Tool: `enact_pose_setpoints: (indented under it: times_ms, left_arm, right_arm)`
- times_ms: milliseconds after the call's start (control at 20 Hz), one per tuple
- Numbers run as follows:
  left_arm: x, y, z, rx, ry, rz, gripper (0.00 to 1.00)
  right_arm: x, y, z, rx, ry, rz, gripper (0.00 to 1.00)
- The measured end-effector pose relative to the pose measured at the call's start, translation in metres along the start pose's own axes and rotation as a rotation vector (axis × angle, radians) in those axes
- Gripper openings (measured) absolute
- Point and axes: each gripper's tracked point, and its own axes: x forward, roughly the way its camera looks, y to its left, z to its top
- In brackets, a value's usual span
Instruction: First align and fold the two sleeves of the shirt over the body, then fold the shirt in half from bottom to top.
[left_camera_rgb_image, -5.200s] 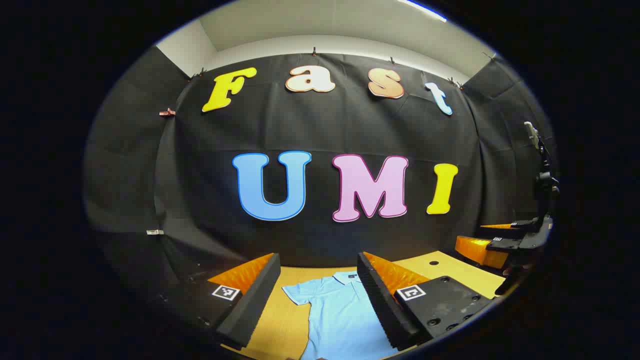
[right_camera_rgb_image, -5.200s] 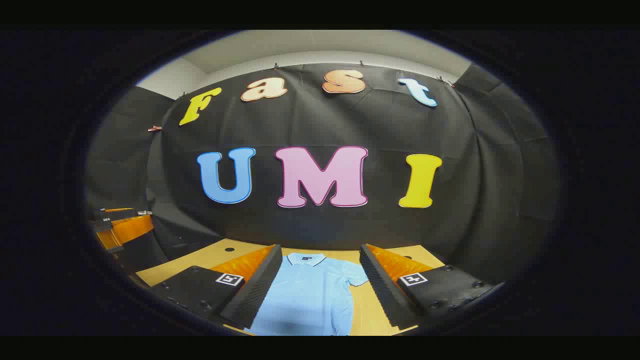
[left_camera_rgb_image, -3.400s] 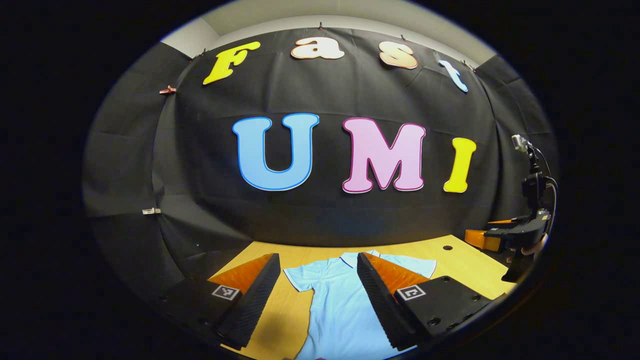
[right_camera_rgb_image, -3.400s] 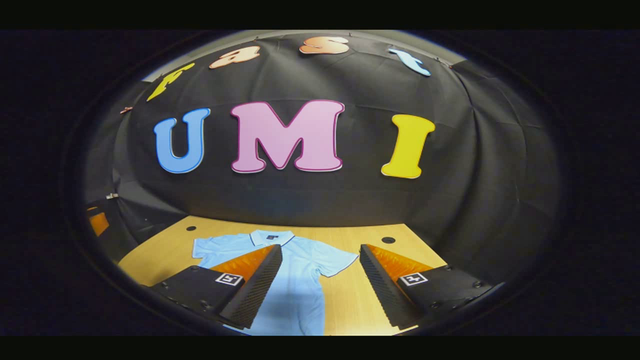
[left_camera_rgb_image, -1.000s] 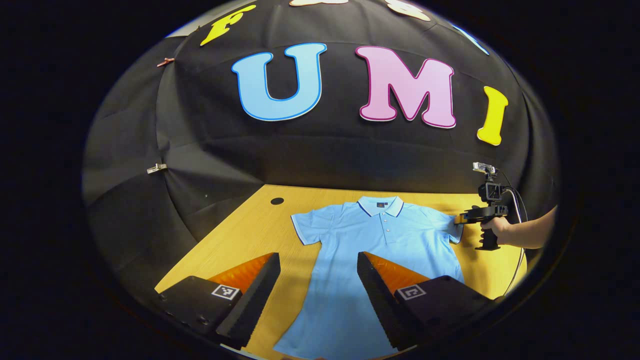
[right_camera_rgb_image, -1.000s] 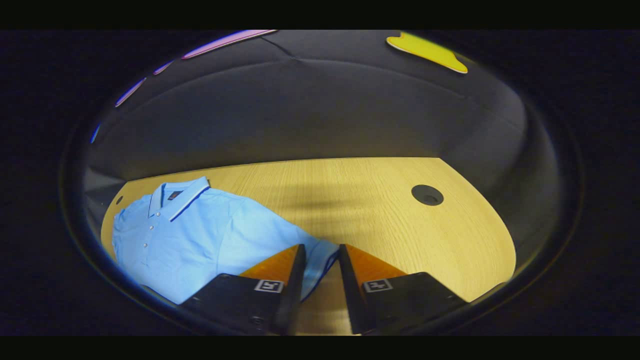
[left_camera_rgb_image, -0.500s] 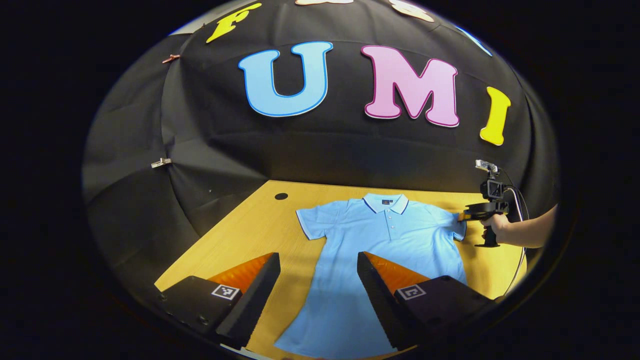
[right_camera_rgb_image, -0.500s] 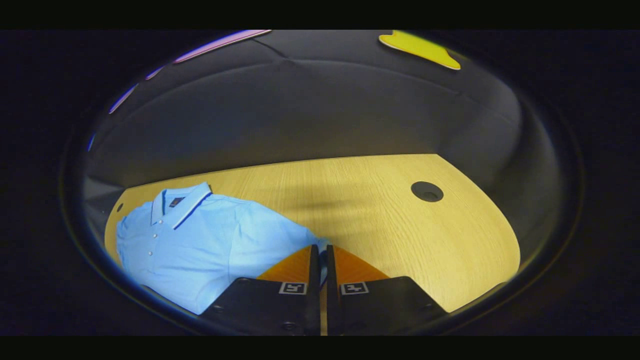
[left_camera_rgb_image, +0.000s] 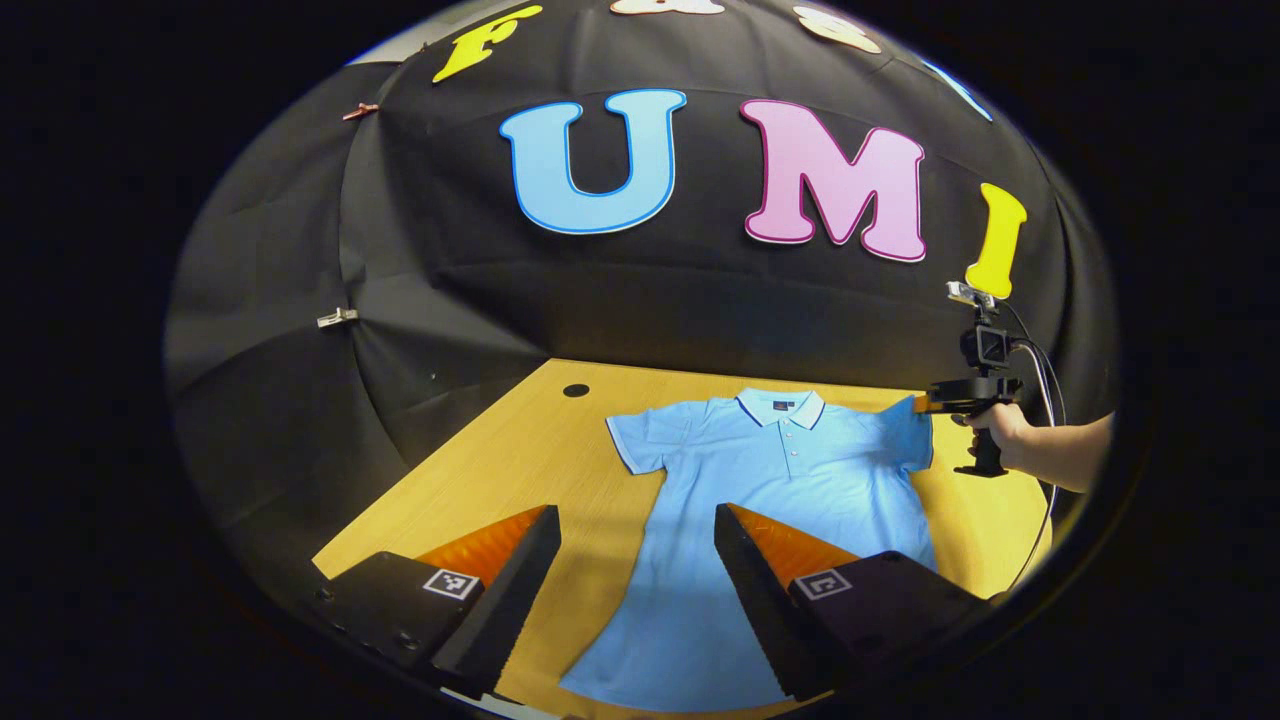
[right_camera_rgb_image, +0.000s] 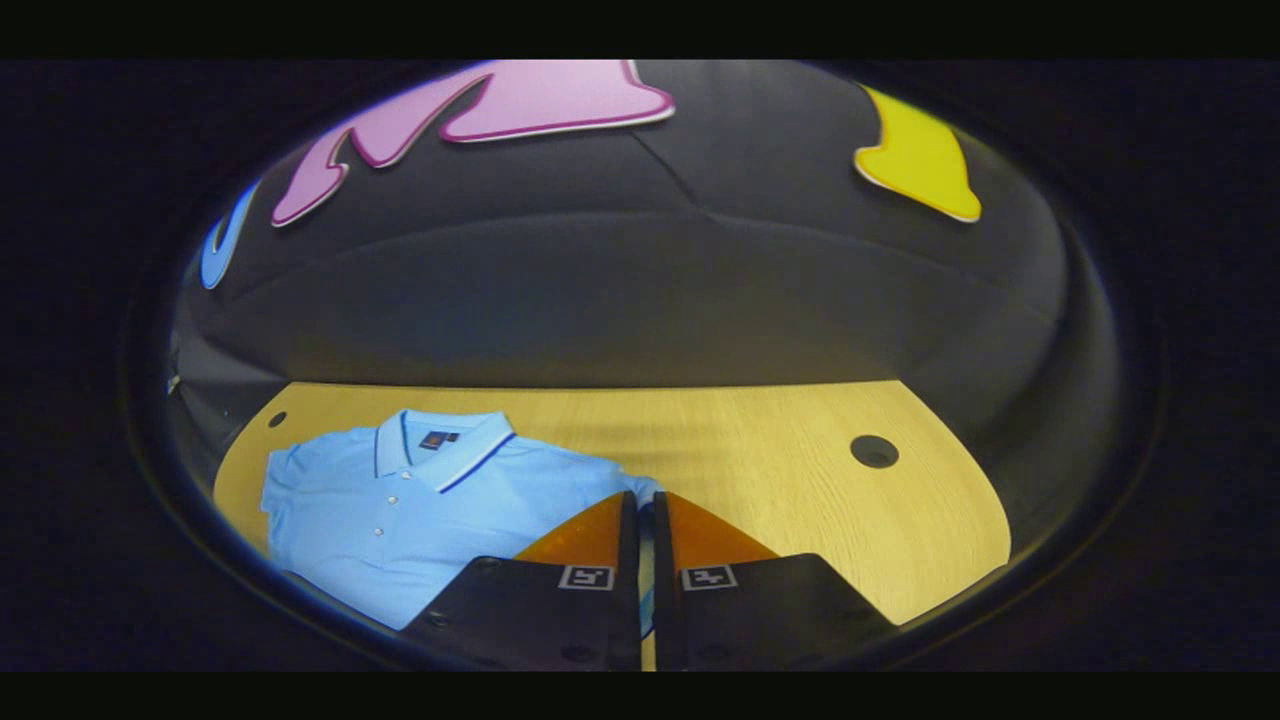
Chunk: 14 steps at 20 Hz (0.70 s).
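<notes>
A light blue polo shirt lies flat, collar toward the wall, on the wooden table. My left gripper hovers open above the shirt's lower left side, with nothing between its fingers. At the shirt's right sleeve my right gripper, held by a hand, has the sleeve's edge lifted off the table. In the right gripper view the right gripper is shut on the sleeve, beside the shirt. The left sleeve lies spread out.
The table has a round cable hole near its far left corner and another on the right side. Black cloth walls close the table in at the back and sides. Bare wood stretches to the right of the shirt.
The right gripper closed on the right sleeve's edge and has raised it off the table. The left gripper has stayed open, its view drifting slightly left.
</notes>
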Motion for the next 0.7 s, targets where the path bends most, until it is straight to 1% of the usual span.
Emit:
enact_pose_setpoints:
  times_ms: [50,100,200,250,350,400,450,500,550,600,700]
  left_arm:
    - [-0.001,0.003,0.0,-0.001,-0.003,0.0,0.99]
    - [-0.001,0.005,0.0,-0.004,-0.008,-0.001,0.99]
    - [-0.004,0.01,0.001,-0.012,-0.017,-0.006,0.98]
    - [-0.006,0.013,0.0,-0.014,-0.021,-0.004,0.98]
    - [-0.007,0.022,0.001,-0.018,-0.028,0.004,0.98]
    - [-0.008,0.026,0.002,-0.022,-0.032,0.008,0.98]
    - [-0.008,0.03,0.002,-0.027,-0.038,0.01,0.98]
    - [-0.008,0.034,0.004,-0.034,-0.042,0.013,0.99]
    - [-0.006,0.037,0.004,-0.043,-0.046,0.017,0.98]
    - [-0.004,0.04,0.006,-0.053,-0.047,0.017,0.98]
    - [0.005,0.043,0.006,-0.076,-0.045,0.016,0.98]
  right_arm:
    - [-0.003,0.013,0.003,-0.031,-0.007,0.012,0.15]
    - [-0.005,0.027,0.006,-0.05,-0.016,0.026,0.1]
    - [-0.007,0.055,0.009,-0.073,-0.022,0.05,0.09]
    - [-0.007,0.068,0.009,-0.085,-0.024,0.058,0.14]
    - [-0.006,0.092,0.007,-0.103,-0.024,0.068,0.15]
    - [-0.006,0.104,0.005,-0.11,-0.022,0.076,0.1]
    - [-0.004,0.114,0.002,-0.116,-0.015,0.084,0.15]
    - [-0.003,0.126,-0.002,-0.115,-0.007,0.096,0.15]
    - [-0.002,0.135,-0.008,-0.115,0.003,0.104,0.04]
    - [-0.001,0.143,-0.012,-0.117,0.013,0.115,0.14]
    - [0.001,0.159,-0.022,-0.125,0.033,0.136,0.08]
